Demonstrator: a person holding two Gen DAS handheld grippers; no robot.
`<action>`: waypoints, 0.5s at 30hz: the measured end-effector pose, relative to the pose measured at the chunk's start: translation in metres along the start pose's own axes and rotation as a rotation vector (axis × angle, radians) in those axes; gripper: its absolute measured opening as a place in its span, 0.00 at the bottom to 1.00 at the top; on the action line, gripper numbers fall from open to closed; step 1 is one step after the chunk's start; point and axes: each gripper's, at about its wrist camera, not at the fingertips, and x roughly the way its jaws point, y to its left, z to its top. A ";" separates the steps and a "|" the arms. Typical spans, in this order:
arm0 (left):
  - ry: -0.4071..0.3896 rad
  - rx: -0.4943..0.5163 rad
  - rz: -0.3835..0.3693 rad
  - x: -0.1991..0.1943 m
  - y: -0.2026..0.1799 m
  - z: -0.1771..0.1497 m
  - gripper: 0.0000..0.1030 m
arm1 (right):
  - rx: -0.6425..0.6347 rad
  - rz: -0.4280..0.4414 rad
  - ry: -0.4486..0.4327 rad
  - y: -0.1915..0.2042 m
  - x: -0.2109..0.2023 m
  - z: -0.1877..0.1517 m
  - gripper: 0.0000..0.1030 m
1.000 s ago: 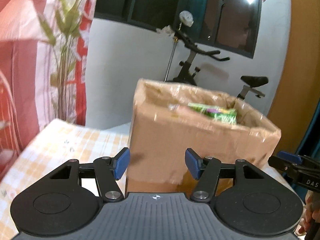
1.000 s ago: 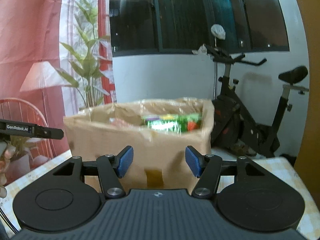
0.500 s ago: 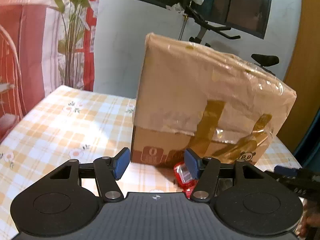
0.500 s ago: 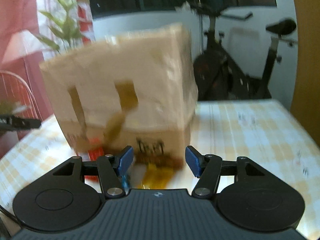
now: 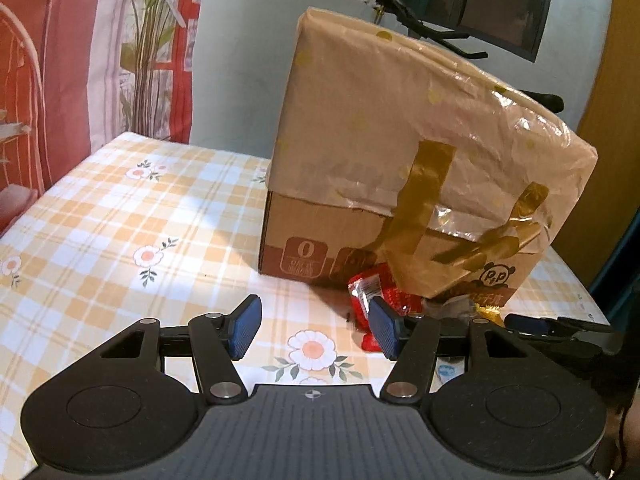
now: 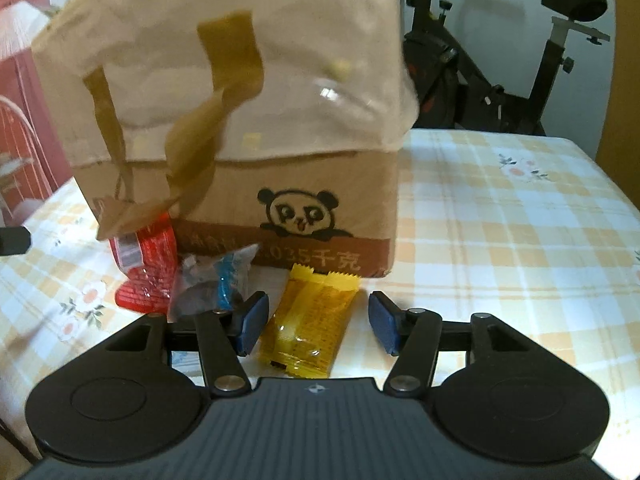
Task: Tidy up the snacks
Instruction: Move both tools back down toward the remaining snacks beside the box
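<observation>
The left tongs (image 5: 314,332) are spread wide and hold nothing, low over the counter (image 5: 120,220) with its yellow checked cloth. In front of them stands a big cardboard box (image 5: 400,152) wrapped in shiny tape. A red snack pack (image 6: 146,268) lies at the foot of the box. Just beside it on the right is a clear and blue snack pack (image 6: 216,280). Next comes a yellow snack pack (image 6: 308,320), which lies flat between the fingers of the right tongs (image 6: 318,322). Those tongs are spread too and are not pinching it.
</observation>
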 end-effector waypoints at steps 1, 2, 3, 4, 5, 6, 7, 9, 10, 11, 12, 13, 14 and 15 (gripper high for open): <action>0.005 -0.003 0.002 0.001 0.000 -0.001 0.60 | -0.020 -0.009 -0.007 0.002 0.001 0.000 0.57; 0.012 -0.005 0.004 0.002 0.000 -0.002 0.60 | -0.058 -0.020 -0.007 0.007 0.002 -0.001 0.57; 0.019 -0.006 0.005 0.003 0.000 -0.003 0.60 | -0.084 -0.021 -0.008 0.010 0.003 -0.002 0.57; 0.025 -0.006 0.006 0.004 -0.001 -0.004 0.60 | -0.106 -0.023 -0.009 0.012 0.004 -0.003 0.56; 0.030 -0.004 0.005 0.005 -0.002 -0.005 0.60 | -0.117 -0.021 -0.011 0.013 0.003 -0.004 0.52; 0.034 -0.003 0.003 0.006 -0.003 -0.006 0.60 | -0.116 -0.012 -0.014 0.013 0.002 -0.005 0.48; 0.038 0.000 0.001 0.007 -0.004 -0.007 0.60 | -0.116 -0.006 -0.016 0.013 0.001 -0.006 0.45; 0.048 0.009 -0.002 0.008 -0.006 -0.008 0.60 | -0.121 0.005 -0.022 0.013 -0.001 -0.009 0.40; 0.053 0.013 -0.002 0.009 -0.007 -0.008 0.60 | -0.126 0.014 -0.024 0.014 -0.002 -0.009 0.38; 0.058 0.018 -0.002 0.011 -0.009 -0.008 0.60 | -0.134 0.022 -0.026 0.015 -0.004 -0.010 0.37; 0.064 0.022 -0.003 0.012 -0.010 -0.009 0.60 | -0.142 0.033 -0.027 0.016 -0.004 -0.010 0.37; 0.069 0.024 -0.003 0.013 -0.012 -0.009 0.60 | -0.150 0.039 -0.029 0.017 -0.004 -0.011 0.37; 0.075 0.025 -0.002 0.015 -0.014 -0.010 0.60 | -0.156 0.040 -0.030 0.018 -0.004 -0.011 0.37; 0.081 0.021 -0.001 0.018 -0.017 -0.010 0.60 | -0.158 0.040 -0.032 0.019 -0.004 -0.011 0.37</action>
